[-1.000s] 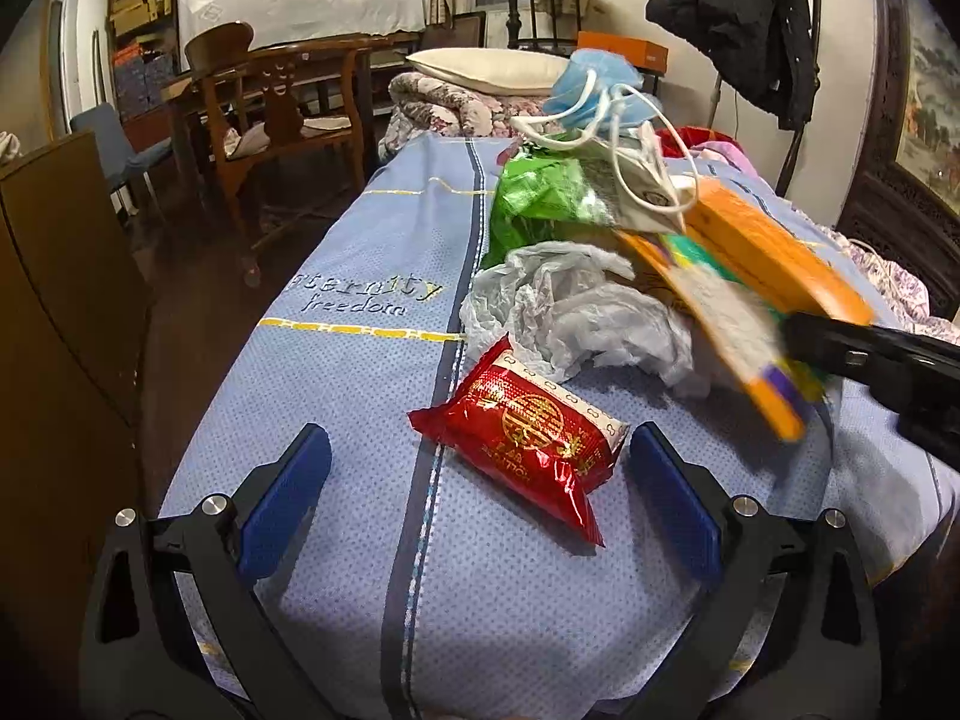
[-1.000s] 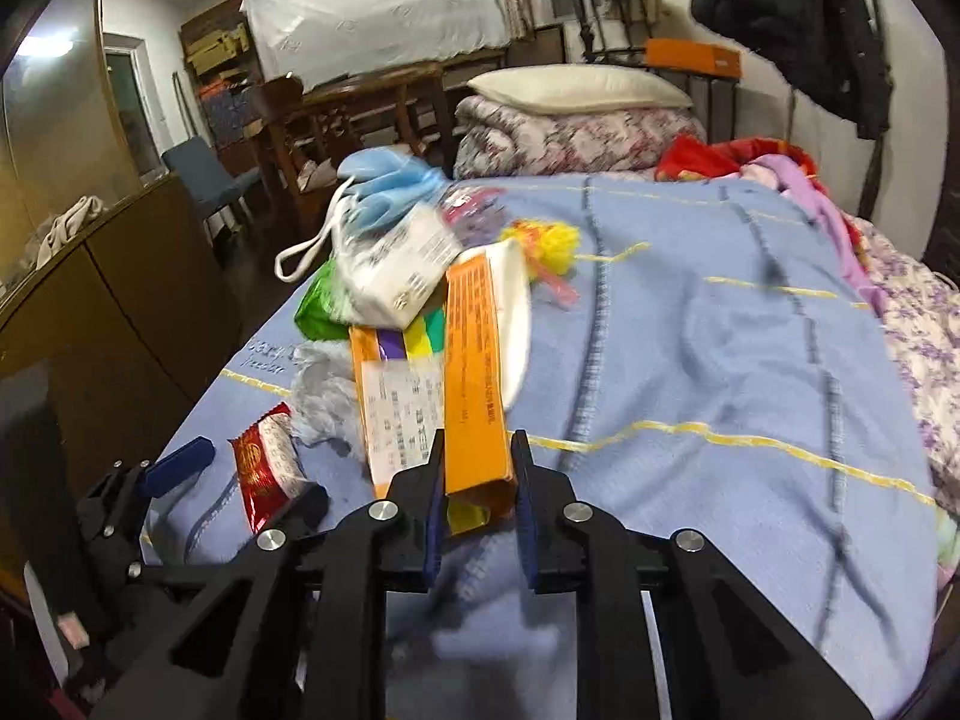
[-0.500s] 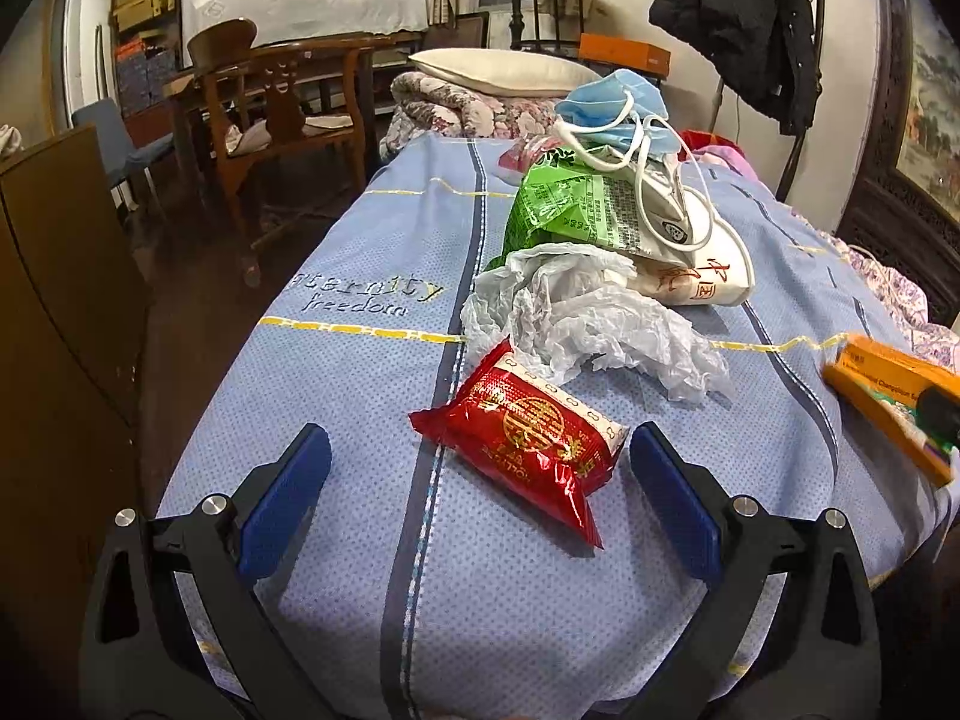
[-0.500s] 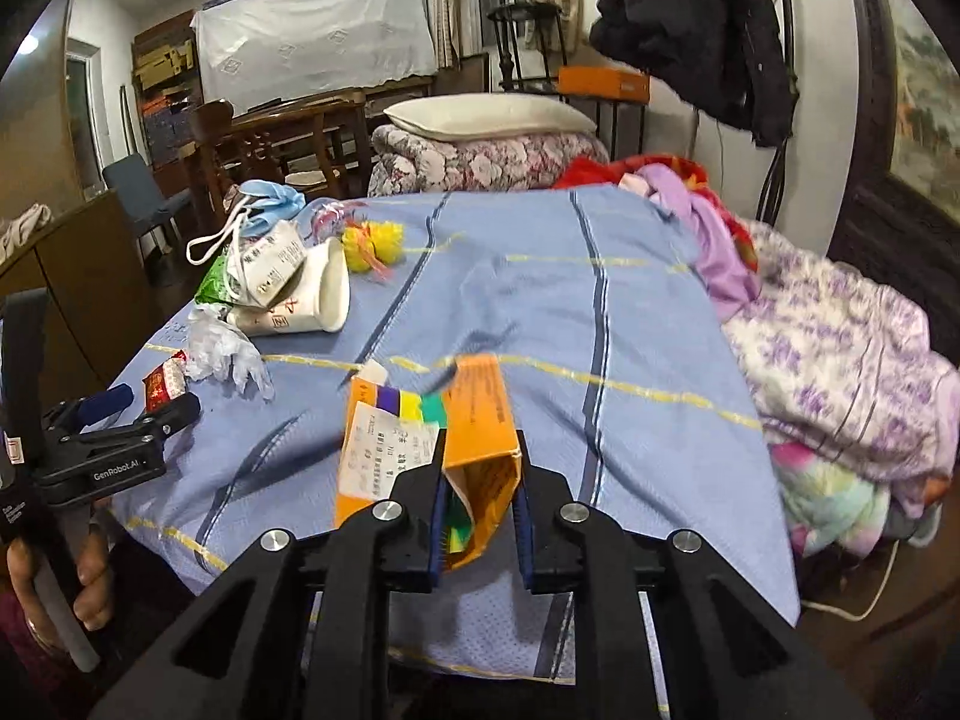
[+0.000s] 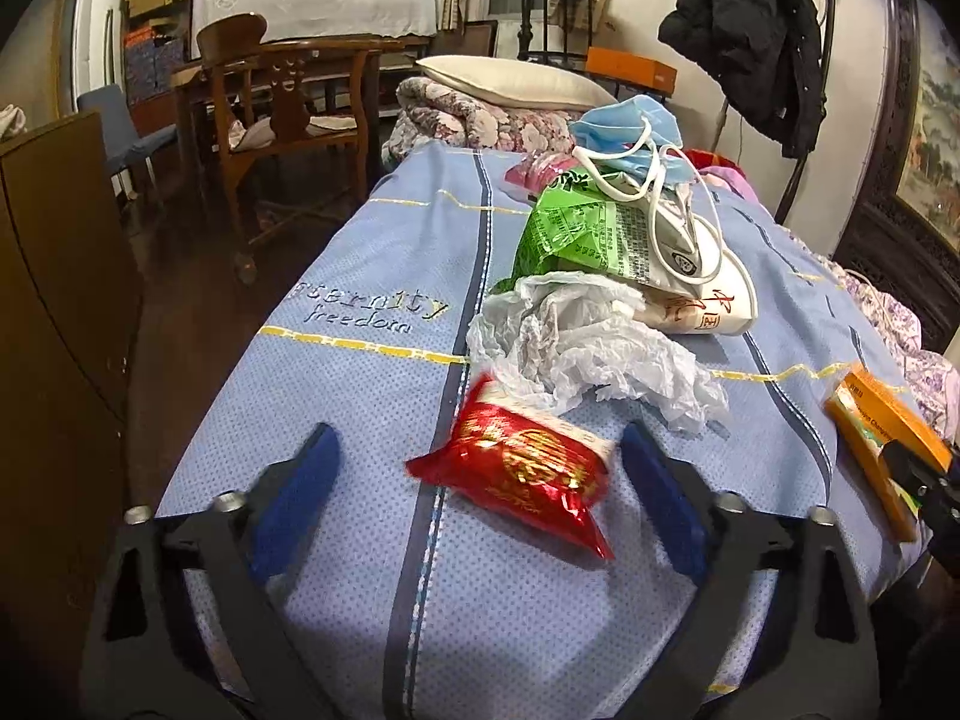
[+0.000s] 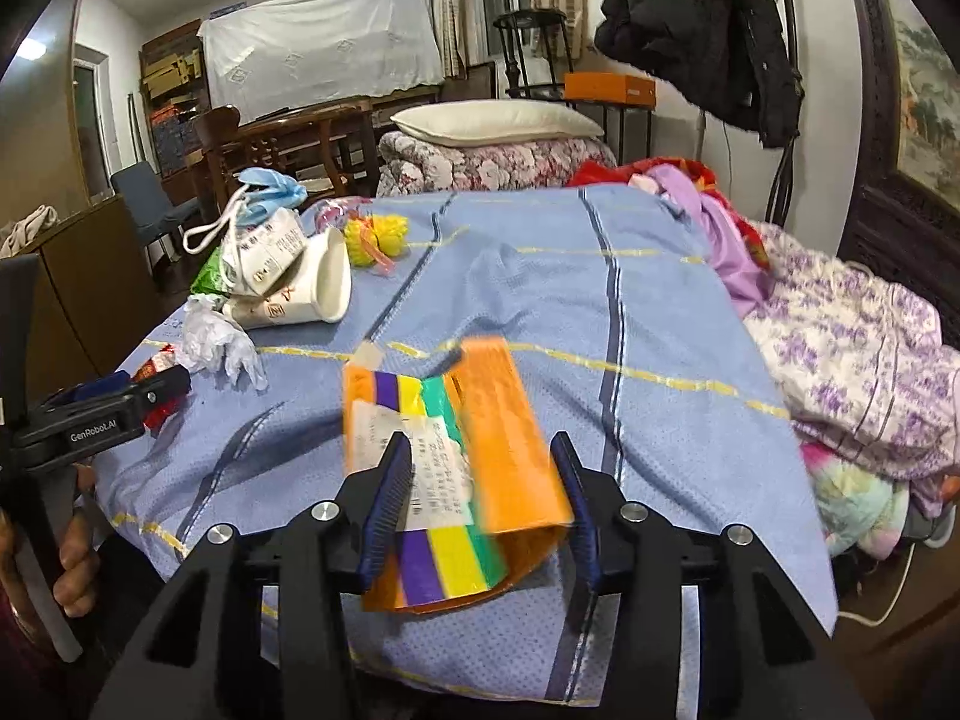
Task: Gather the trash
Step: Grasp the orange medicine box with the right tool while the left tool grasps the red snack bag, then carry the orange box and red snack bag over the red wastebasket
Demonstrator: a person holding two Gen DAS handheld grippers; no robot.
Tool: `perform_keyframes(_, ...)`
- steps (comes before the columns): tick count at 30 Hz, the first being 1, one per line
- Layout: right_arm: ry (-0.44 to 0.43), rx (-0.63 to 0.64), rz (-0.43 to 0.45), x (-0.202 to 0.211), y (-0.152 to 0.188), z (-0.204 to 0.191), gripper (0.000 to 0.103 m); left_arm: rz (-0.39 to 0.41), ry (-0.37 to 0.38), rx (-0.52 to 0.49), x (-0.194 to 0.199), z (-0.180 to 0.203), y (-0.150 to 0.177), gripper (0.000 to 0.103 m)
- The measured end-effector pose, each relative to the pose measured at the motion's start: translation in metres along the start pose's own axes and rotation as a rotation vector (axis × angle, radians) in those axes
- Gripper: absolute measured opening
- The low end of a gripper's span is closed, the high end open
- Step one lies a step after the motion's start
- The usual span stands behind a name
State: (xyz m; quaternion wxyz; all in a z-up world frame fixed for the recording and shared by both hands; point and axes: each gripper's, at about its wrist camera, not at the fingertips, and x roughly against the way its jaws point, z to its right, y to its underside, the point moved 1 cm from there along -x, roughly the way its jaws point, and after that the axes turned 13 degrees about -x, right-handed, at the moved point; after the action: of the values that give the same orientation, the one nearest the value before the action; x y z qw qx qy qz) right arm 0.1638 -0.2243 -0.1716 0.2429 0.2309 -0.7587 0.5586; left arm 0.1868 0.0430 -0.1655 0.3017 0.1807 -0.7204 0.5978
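The right claw is opening, its pads drawing off the sides of the orange box, which sits blurred between them at the near edge of the bed. The left claw is closing around the red snack packet on the blue bedspread, pads apparently not yet touching it. Just beyond lies crumpled white plastic, then a tipped paper cup, a green wrapper and a blue face mask piled together.

The left gripper points down with its jaws closing and touching nothing, while the right gripper tilts down, jaws opening.
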Motion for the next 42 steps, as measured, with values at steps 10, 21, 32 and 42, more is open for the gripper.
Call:
perform_keyframes(10, -0.005, -0.017, -0.003, -0.002, 0.002, 0.002, 0.047, 0.039, 0.045, -0.037, 0.013, 0.009, 0.004, 0.055)
perform_keyframes(21, -0.013, -0.006, -0.002, 0.000, 0.003, -0.003, 0.019, 0.051, 0.062, -0.072, 0.033, 0.028, 0.010, 0.055)
perform_keyframes(32, -0.046, -0.048, 0.077, 0.057, -0.027, -0.001, 0.019, 0.105, 0.112, -0.048, 0.076, 0.030, -0.004, 0.055)
perform_keyframes(42, -0.051, -0.110, 0.182, 0.138, -0.036, 0.030, 0.019, 0.226, 0.168, -0.101, 0.147, 0.063, -0.028, 0.055)
